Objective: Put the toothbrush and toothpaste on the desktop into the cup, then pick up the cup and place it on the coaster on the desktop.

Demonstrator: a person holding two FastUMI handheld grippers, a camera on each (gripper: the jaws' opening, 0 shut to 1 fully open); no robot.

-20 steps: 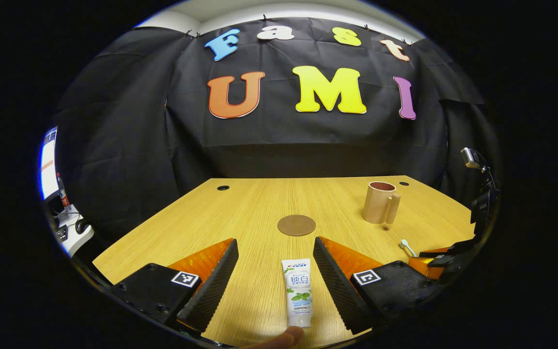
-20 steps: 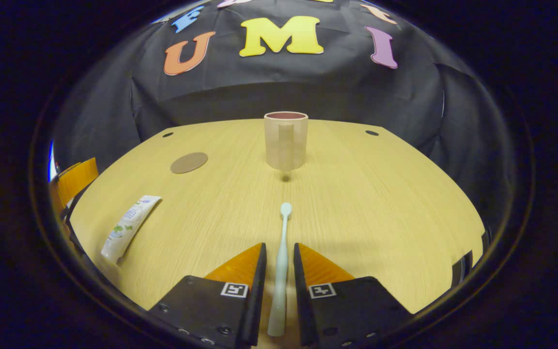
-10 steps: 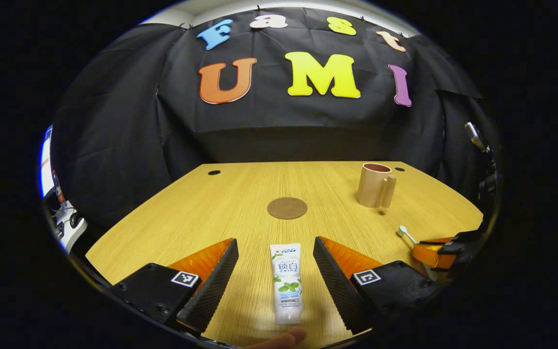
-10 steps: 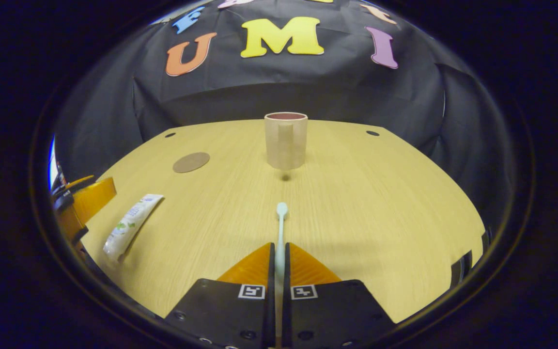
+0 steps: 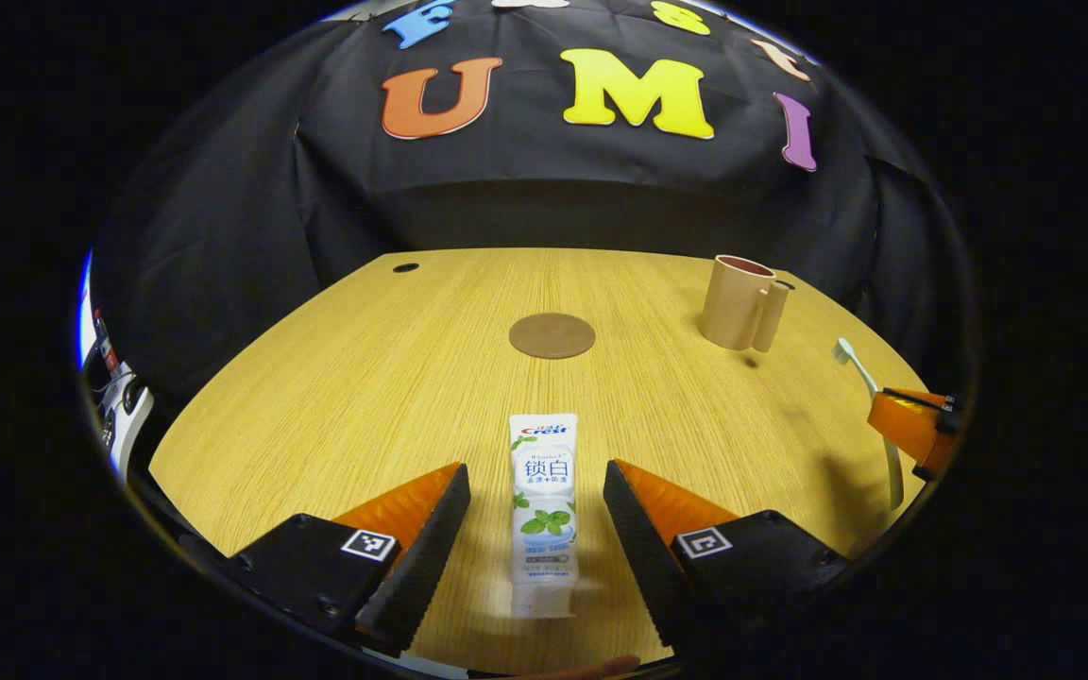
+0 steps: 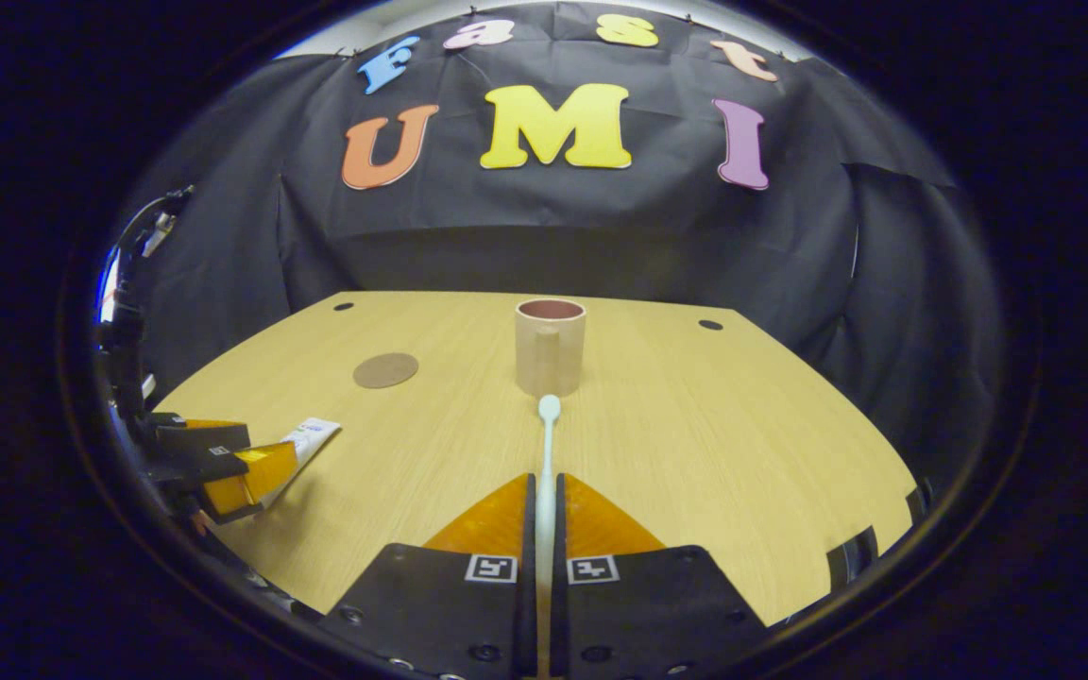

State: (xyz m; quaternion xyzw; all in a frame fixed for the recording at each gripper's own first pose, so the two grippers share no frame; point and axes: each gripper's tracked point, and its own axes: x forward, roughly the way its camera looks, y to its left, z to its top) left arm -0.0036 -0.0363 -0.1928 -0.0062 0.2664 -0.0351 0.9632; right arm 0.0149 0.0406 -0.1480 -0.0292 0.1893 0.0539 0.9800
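A white toothpaste tube lies flat on the wooden desk, between the spread fingers of my open left gripper; neither finger touches it. My right gripper is shut on the pale green toothbrush, which is lifted off the desk with its head pointing at the beige cup. The cup stands upright at the far right of the desk, handle toward me. The round brown coaster lies mid-desk. In the left gripper view the right gripper holds the toothbrush tilted upward. The toothpaste and left gripper appear at the left of the right gripper view.
The wooden desk has small dark cable holes near its far corners. Black cloth walls close the booth behind and at both sides. Equipment stands off the desk's left edge.
The right gripper closed on the toothbrush and lifted it off the desk. The left gripper moved forward and tilted down, so the toothpaste now lies between its fingers.
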